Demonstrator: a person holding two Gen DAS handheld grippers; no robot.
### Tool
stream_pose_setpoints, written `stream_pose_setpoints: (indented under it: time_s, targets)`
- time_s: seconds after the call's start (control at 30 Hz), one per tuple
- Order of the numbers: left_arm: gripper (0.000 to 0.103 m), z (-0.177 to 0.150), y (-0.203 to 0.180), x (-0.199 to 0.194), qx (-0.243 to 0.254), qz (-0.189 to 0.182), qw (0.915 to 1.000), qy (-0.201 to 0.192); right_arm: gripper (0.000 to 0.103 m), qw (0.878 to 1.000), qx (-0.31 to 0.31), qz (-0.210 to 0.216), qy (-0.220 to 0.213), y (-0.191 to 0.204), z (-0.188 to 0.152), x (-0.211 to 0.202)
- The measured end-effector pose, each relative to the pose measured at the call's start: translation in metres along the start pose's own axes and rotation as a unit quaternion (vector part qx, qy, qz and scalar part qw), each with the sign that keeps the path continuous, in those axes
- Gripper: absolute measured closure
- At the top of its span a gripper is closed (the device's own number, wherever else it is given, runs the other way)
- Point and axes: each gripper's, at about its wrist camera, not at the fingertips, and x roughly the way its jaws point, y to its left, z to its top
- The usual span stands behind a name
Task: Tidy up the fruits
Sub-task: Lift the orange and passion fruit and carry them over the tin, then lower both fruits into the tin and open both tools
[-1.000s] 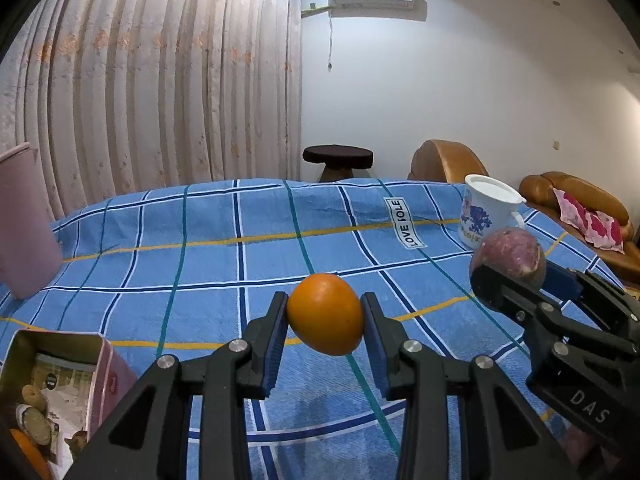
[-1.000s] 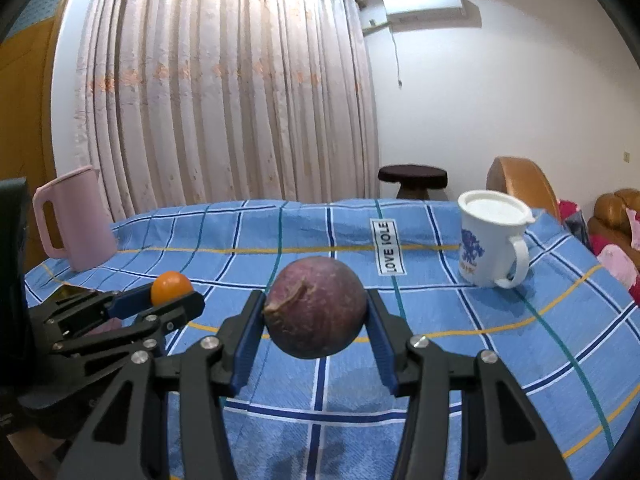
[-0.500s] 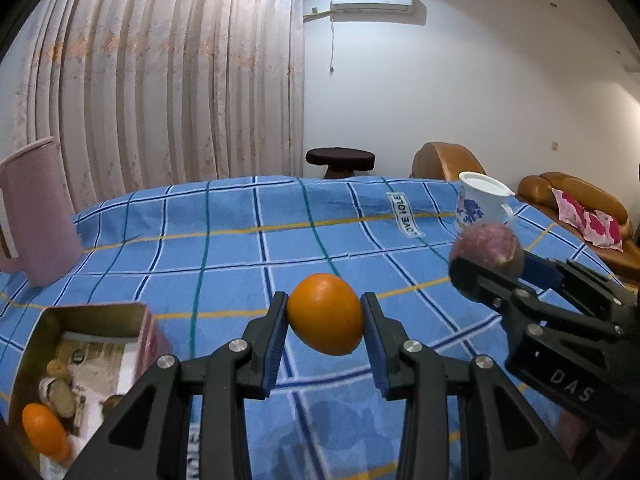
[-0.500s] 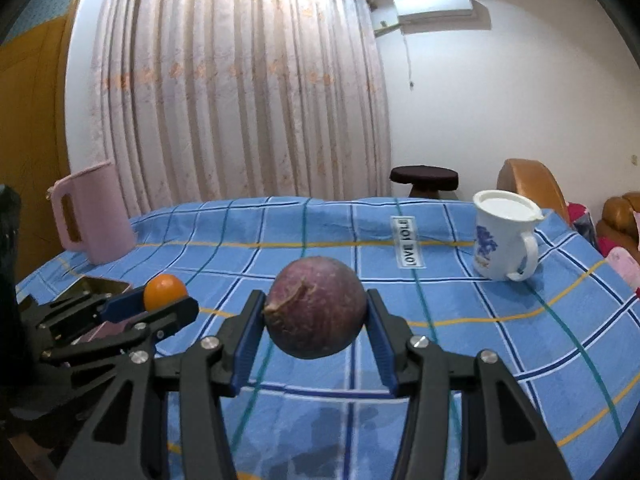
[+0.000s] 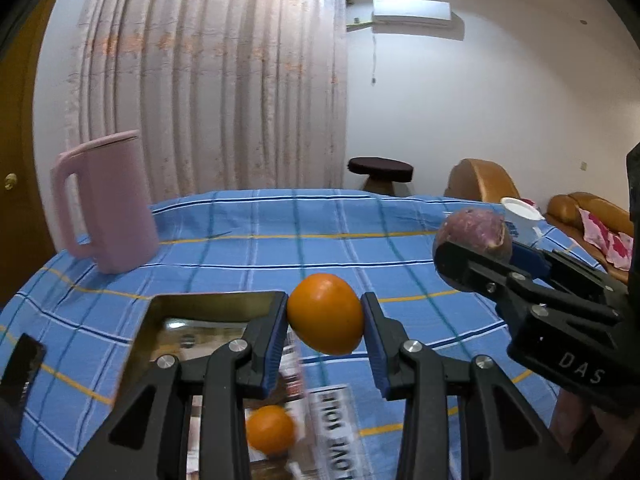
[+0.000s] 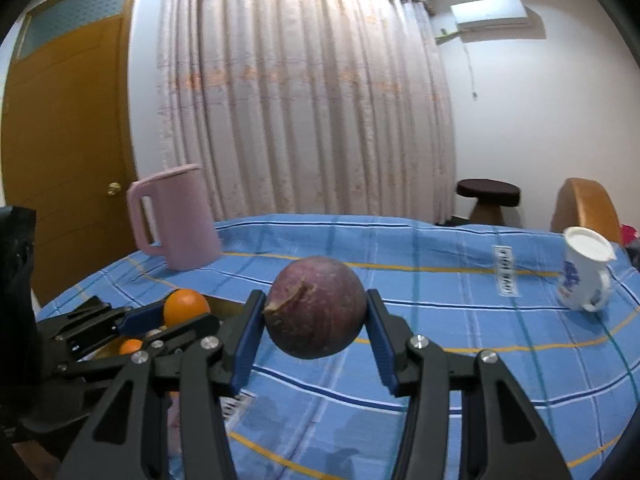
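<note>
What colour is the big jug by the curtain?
Pink. The jug shows best in the right wrist view.

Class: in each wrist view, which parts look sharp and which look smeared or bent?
Left wrist view: the held orange is sharp, the box and tablecloth label below it smeared. Right wrist view: the purple fruit is crisp, the white mug blurred, and the door bows from fisheye.

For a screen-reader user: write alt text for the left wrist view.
The left hand-held gripper holds an orange above a blue plaid tablecloth, beside an open box with another orange inside. At right, the right hand-held gripper holds a purple fruit; a pink pitcher stands at left.
</note>
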Motion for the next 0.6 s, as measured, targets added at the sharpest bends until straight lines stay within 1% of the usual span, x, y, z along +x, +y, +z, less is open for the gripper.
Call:
stream_pose_setpoints:
  time_s: [0.27, 0.43, 0.6]
  targets:
    - [0.064, -0.014, 0.048, -0.005, -0.024, 0.037, 0.9988, 0.021, 0.051, 0.998, -0.027, 0.055, 0.022, 0.051, 0.002, 0.026]
    - [0.064, -0.028, 0.074, -0.008, -0.037, 0.057, 0.9970, 0.035, 0.051, 0.994, -0.049, 0.080, 0.047, 0.079, -0.011, 0.044]
    - [0.064, -0.042, 0.091, -0.011, -0.043, 0.067, 0.9958, 0.046, 0.051, 0.990, -0.063, 0.100, 0.074, 0.097, -0.024, 0.058]
